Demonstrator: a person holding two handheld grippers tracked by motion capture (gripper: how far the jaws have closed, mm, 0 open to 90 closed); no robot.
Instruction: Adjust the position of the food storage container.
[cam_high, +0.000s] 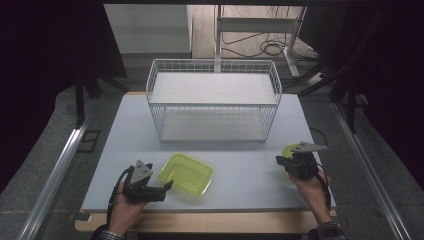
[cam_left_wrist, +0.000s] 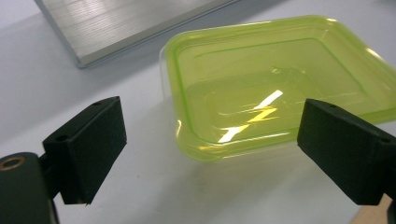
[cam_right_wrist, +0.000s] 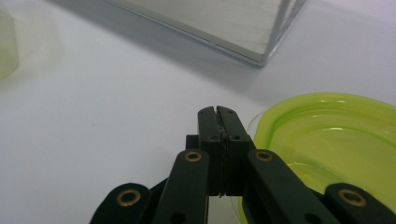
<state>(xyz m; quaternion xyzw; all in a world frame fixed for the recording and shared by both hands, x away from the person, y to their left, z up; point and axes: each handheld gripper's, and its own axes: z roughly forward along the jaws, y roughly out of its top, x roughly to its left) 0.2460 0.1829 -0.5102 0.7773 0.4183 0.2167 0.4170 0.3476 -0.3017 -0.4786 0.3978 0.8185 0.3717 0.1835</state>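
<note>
My left tongs (cam_left_wrist: 212, 154) are spread wide, empty, the near corner of the green tub (cam_left_wrist: 280, 84) between the tips, untouched. The tub sits on the table (cam_high: 240, 185) near its front edge, left of middle. My right tongs (cam_right_wrist: 218, 114) are pressed together, pinching nothing, just beside a green lid (cam_right_wrist: 336, 140) by the right edge. A wire basket (cam_high: 214, 100) stands at the back edge.

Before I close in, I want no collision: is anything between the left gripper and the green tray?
Nothing visible. The left gripper is open, and bare table lies between it and the green tray's near rim.
</note>
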